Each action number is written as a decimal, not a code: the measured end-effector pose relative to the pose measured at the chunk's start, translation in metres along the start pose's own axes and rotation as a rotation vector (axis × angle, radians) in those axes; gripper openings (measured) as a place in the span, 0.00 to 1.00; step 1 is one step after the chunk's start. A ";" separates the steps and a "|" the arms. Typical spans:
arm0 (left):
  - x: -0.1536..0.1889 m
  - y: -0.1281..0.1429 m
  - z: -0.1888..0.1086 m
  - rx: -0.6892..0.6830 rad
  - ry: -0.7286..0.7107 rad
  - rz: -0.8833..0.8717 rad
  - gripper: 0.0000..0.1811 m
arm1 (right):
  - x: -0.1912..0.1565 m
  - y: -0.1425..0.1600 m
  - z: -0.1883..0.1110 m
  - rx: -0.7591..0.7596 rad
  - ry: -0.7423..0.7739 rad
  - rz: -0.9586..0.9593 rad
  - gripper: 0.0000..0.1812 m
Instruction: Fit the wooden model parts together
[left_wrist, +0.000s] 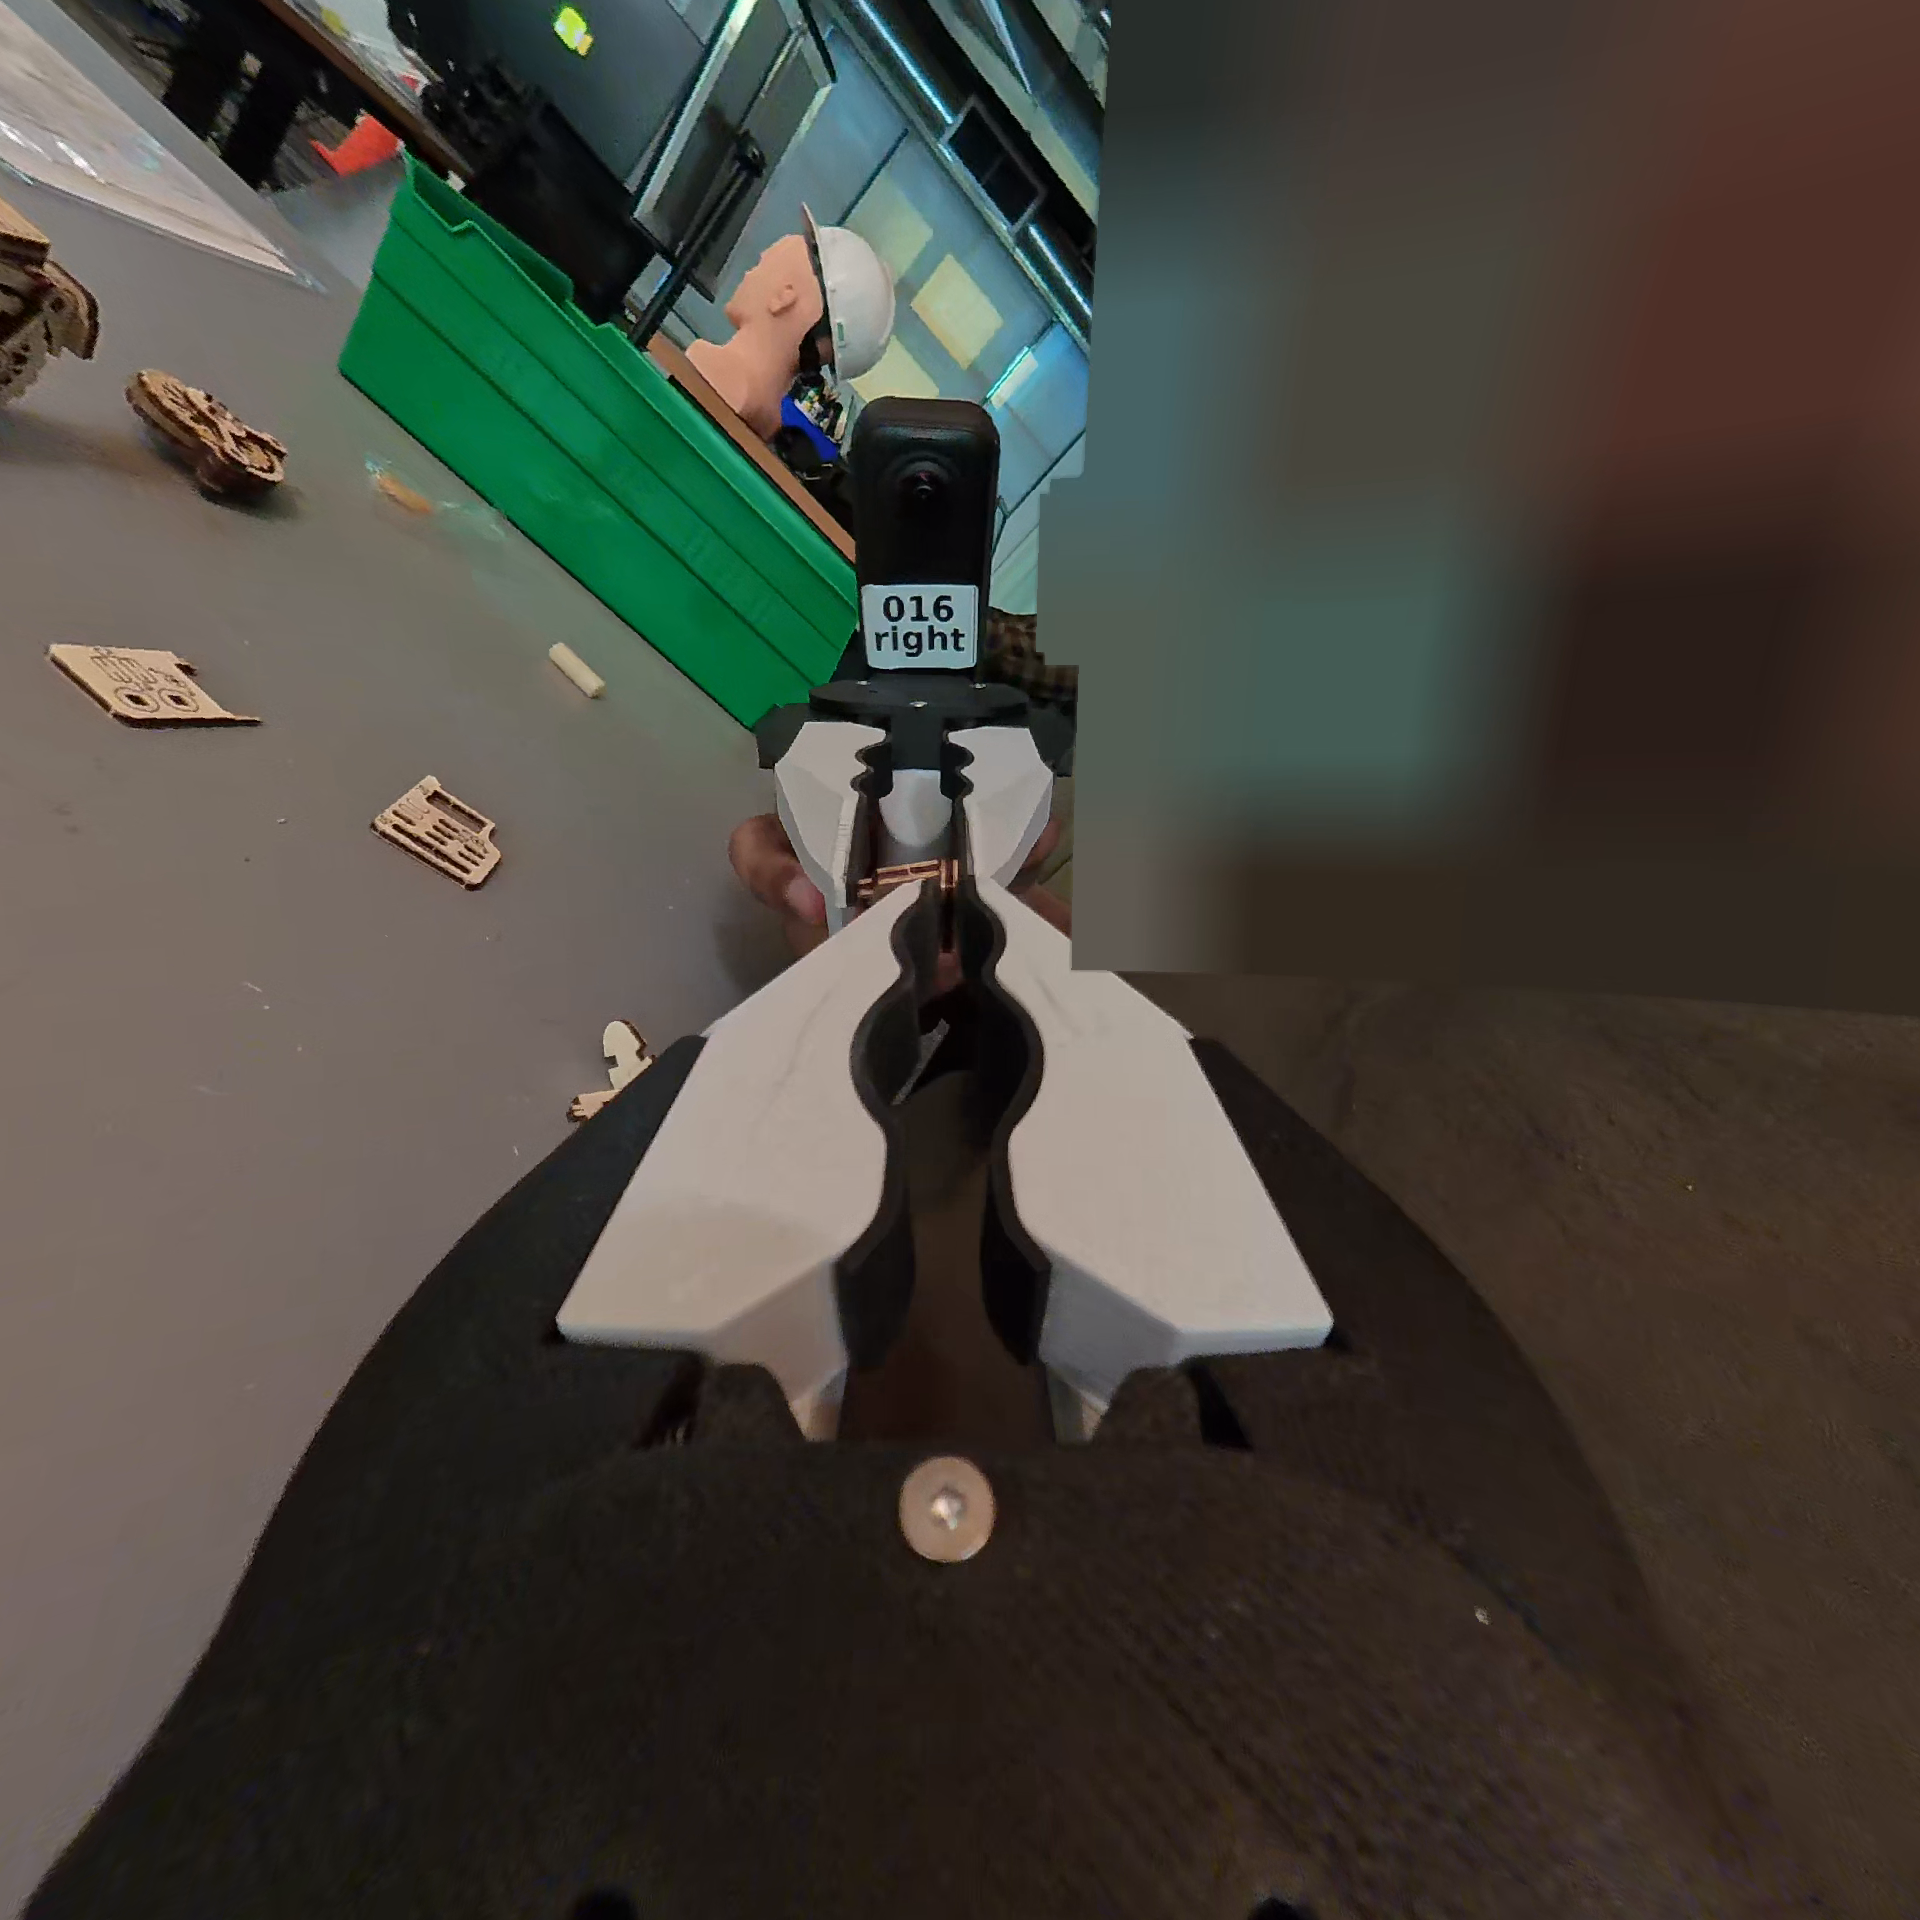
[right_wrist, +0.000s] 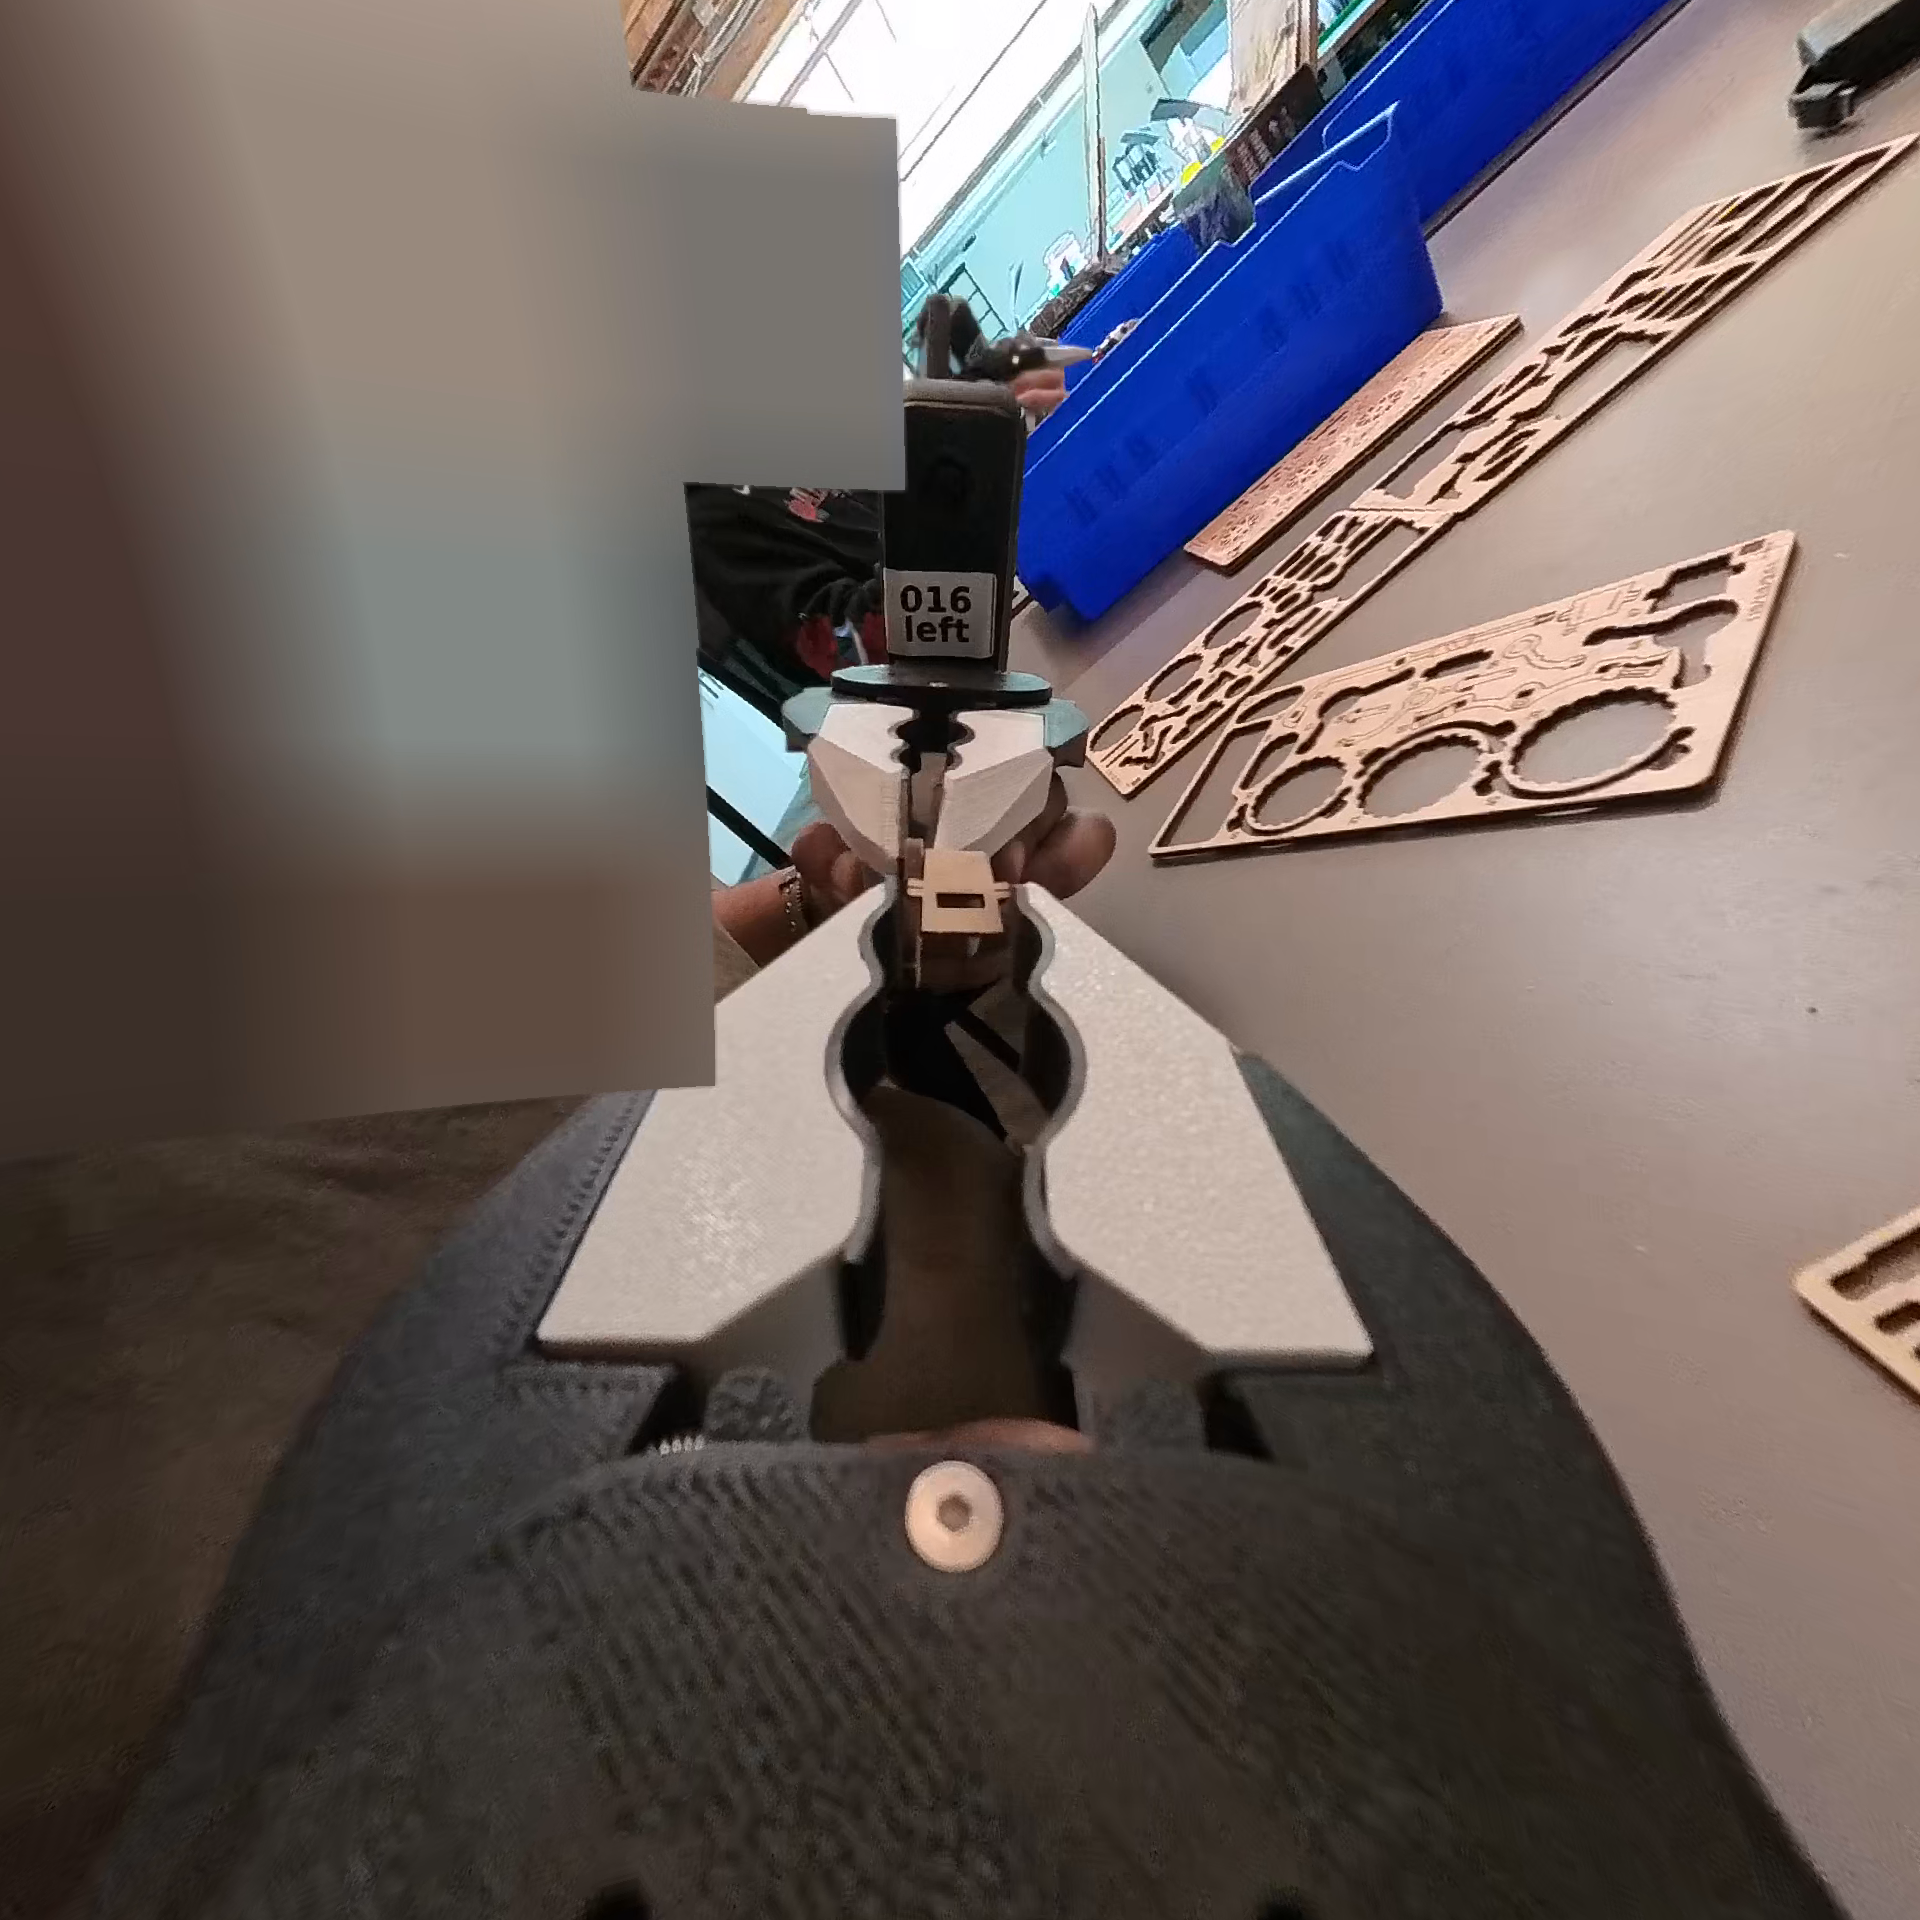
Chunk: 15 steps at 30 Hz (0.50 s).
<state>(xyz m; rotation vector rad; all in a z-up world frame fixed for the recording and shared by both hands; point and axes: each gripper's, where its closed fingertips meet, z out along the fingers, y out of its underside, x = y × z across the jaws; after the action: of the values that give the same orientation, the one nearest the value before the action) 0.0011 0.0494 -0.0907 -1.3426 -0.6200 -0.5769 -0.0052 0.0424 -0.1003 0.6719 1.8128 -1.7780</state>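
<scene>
Both grippers are raised above the grey table (left_wrist: 260, 987) and meet tip to tip. My left gripper (left_wrist: 940, 909) is shut on a thin wooden plate (left_wrist: 948, 930), seen edge-on. It also shows in the right wrist view (right_wrist: 925, 821). My right gripper (right_wrist: 954, 914) is shut on a small flat wooden piece with a rectangular slot (right_wrist: 956, 899). It also shows in the left wrist view (left_wrist: 904, 862), where the slotted piece (left_wrist: 902, 881) lies crosswise. The two parts touch at the fingertips. How far they engage is hidden.
A green bin (left_wrist: 582, 436) stands behind loose wooden parts (left_wrist: 436, 831), a card piece (left_wrist: 145, 686), a gear assembly (left_wrist: 208, 431) and a white peg (left_wrist: 577, 670). On the right side are a blue bin (right_wrist: 1247, 384) and punched-out wooden sheets (right_wrist: 1507, 727). Hands hold both grippers. Only a small space, under 4 cm, lies between the two pairs of fingers.
</scene>
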 end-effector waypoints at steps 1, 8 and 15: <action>-0.001 0.000 0.000 0.001 -0.004 0.002 0.00 | 0.001 0.000 0.000 -0.001 0.007 -0.007 0.09; -0.004 0.000 0.000 0.006 -0.032 0.010 0.00 | 0.004 0.001 0.000 -0.018 0.072 -0.090 0.09; -0.010 0.000 0.000 0.005 -0.101 0.075 0.00 | 0.009 0.001 -0.001 -0.037 0.158 -0.189 0.09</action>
<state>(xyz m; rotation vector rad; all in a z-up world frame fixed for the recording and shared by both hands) -0.0059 0.0497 -0.0972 -1.3909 -0.6502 -0.4488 -0.0114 0.0430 -0.1075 0.6621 2.0707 -1.8503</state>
